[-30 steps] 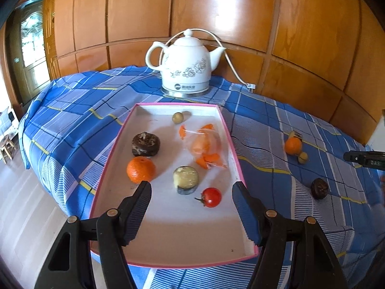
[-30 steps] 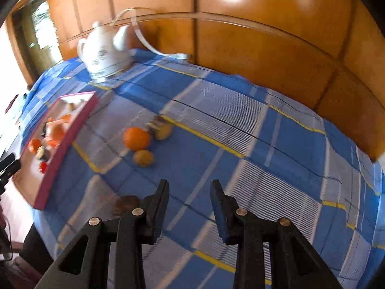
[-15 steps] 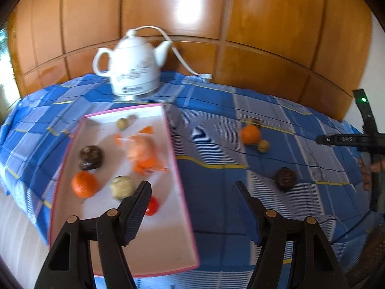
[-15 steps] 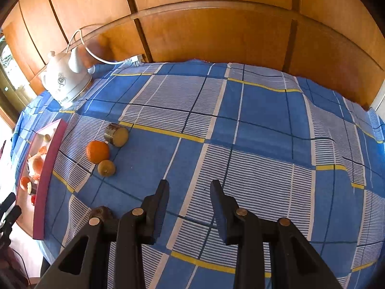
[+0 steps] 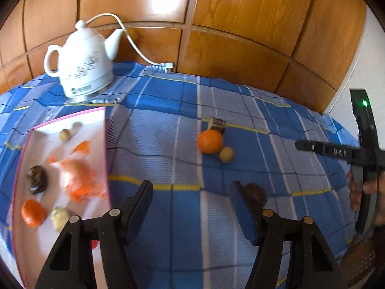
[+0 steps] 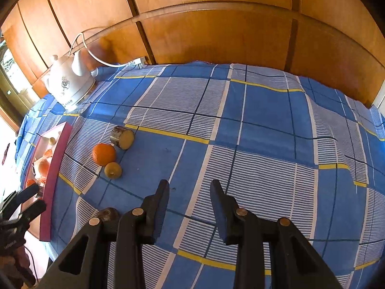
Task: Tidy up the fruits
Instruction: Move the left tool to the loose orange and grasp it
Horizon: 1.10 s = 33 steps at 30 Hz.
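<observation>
A pink-rimmed white tray (image 5: 104,144) at the left holds an orange (image 5: 33,213), a dark round fruit (image 5: 37,179), a bagged orange fruit (image 5: 79,177) and small pale fruits. On the blue checked cloth lie an orange (image 5: 210,141), a small yellow fruit (image 5: 226,154), a cut brown piece (image 5: 217,124) and a dark round fruit (image 5: 256,191). My left gripper (image 5: 191,187) is open and empty above the cloth, right of the tray. My right gripper (image 6: 189,187) is open and empty over bare cloth, right of the orange (image 6: 104,154), yellow fruit (image 6: 113,169), cut piece (image 6: 122,137) and dark fruit (image 6: 108,214).
A white electric kettle (image 5: 84,67) with its cord stands at the back, against the wooden wall. It also shows in the right wrist view (image 6: 69,84). The tray (image 6: 54,168) sits at the cloth's left edge there. The right hand-held gripper shows at the right (image 5: 361,154).
My left gripper has swung right, from over the tray to over the cloth near the loose fruits. My right gripper's view has shifted right and slightly up; both jaws stay open.
</observation>
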{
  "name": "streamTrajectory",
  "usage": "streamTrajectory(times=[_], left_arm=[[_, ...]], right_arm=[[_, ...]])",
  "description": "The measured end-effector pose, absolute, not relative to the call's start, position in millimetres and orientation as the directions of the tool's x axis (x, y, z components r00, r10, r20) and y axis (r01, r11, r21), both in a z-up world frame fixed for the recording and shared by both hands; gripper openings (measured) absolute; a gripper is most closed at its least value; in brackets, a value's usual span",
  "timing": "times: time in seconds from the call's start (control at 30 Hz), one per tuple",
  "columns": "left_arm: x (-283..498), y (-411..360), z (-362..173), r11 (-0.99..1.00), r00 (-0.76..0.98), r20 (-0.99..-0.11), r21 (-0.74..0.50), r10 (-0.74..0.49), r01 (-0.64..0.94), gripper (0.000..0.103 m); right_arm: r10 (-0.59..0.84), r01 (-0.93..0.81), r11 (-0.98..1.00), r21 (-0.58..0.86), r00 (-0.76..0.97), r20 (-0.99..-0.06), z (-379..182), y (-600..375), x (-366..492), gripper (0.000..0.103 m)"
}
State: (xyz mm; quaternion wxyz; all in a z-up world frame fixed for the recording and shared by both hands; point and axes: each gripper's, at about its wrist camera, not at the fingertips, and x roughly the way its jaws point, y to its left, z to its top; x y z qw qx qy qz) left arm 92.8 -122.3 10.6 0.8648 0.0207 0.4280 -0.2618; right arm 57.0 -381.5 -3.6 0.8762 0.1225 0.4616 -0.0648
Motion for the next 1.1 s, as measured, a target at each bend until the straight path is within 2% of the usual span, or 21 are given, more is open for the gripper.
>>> streamTrajectory(times=[0.5, 0.63, 0.7, 0.9, 1.1], left_arm=[[177.1, -188.4, -24.6, 0.846, 0.361, -0.8, -0.312, -0.48, 0.433, 0.065], [189.5, -202.1, -36.3, 0.844, 0.334, -0.812, -0.319, -0.478, 0.432, 0.058], [197.4, -206.0, -46.3, 0.845, 0.304, -0.826, -0.331, -0.475, 0.421, 0.043], [191.9, -192.0, -41.9, 0.829, 0.331, -0.79, -0.362, -0.516, 0.427, 0.041], [147.9, -161.8, -29.6, 0.831, 0.39, -0.768, -0.318, -0.508, 0.456, 0.041]], right_arm=[[0.013, 0.21, 0.965, 0.158, 0.561, -0.827, -4.2, -379.2, 61.0, 0.036], [0.016, 0.193, 0.97, 0.15, 0.562, -0.827, -3.7, -374.1, 63.1, 0.036], [0.015, 0.187, 0.972, 0.144, 0.561, -0.828, -4.1, -372.2, 63.0, 0.036], [0.011, 0.176, 0.976, 0.129, 0.554, -0.833, -6.0, -369.2, 63.5, 0.036], [0.003, 0.172, 0.978, 0.116, 0.547, -0.837, -7.3, -367.5, 63.0, 0.036]])
